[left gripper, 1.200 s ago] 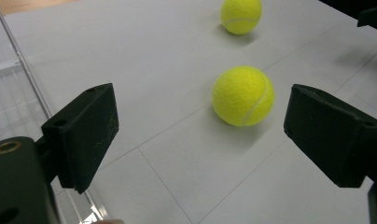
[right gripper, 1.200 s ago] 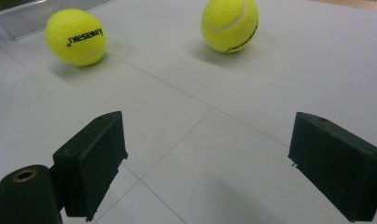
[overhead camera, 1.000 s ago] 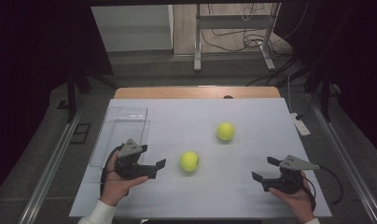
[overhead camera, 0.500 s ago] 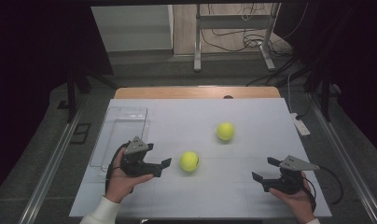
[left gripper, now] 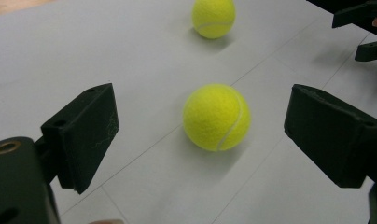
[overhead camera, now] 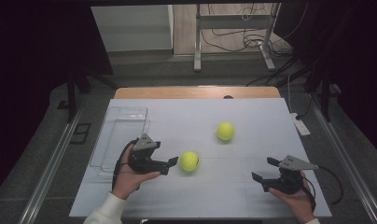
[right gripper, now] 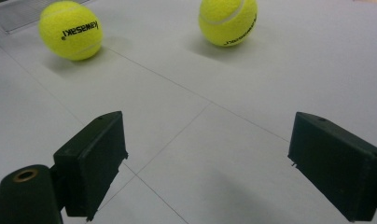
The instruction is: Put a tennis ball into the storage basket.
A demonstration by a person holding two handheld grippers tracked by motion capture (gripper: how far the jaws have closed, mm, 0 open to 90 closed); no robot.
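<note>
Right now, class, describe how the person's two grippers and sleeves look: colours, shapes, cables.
Each gripper is black with two blocky, flat-faced jaws. The left gripper and right gripper each carry a grey three-cornered plate on top, and a black cable loops off each body. The left sleeve is white. A brass-coloured ring sits on each gripper's body in its own view.

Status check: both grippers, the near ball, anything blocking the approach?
Left gripper open, lined up on near tennis ball, not touching. Right gripper open, nothing between its jaws. Second ball sits farther back; path clear.
</note>
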